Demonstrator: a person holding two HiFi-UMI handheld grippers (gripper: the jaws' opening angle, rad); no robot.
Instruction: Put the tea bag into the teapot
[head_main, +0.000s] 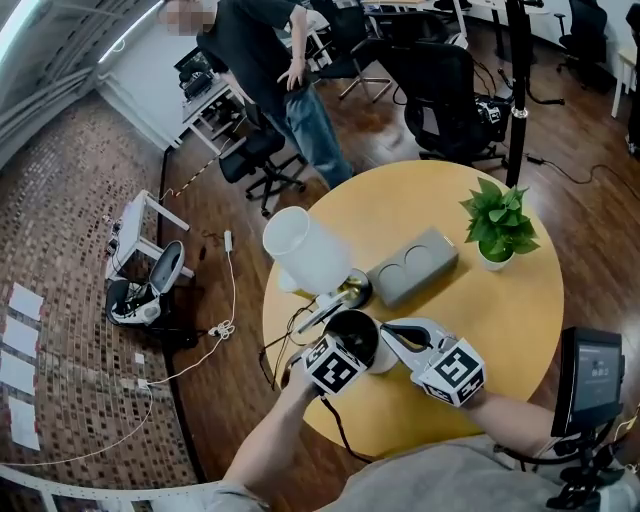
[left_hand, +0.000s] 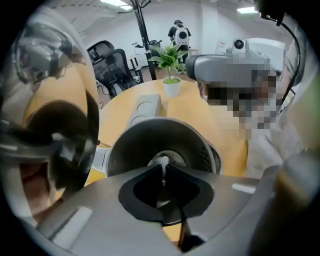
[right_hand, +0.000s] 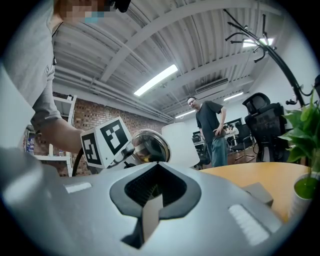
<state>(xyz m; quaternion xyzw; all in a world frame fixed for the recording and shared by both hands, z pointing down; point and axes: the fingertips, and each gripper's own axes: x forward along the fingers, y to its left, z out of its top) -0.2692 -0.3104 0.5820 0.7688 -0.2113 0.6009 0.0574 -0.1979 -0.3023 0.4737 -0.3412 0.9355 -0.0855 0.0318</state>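
Observation:
The dark metal teapot (head_main: 352, 335) stands open near the table's front edge, its perforated strainer wall (left_hand: 207, 155) in sight. The shiny lid (left_hand: 55, 140) is tipped up at the left and also shows in the right gripper view as a bright lid (right_hand: 150, 147). My left gripper (left_hand: 164, 169) points steeply down over the pot's mouth, shut on a small white bit of the tea bag (left_hand: 164, 161). In the head view the left gripper (head_main: 340, 352) sits right above the pot. My right gripper (right_hand: 152, 195) lies level beside the pot, jaws closed on a thin pale strip (right_hand: 149, 217) that I cannot identify.
A lamp with a white shade (head_main: 305, 250), a grey box (head_main: 413, 265) and a potted plant (head_main: 497, 225) stand farther back on the round yellow table (head_main: 500, 320). A cable hangs off the table's left edge. A person (head_main: 285, 70) stands among office chairs beyond.

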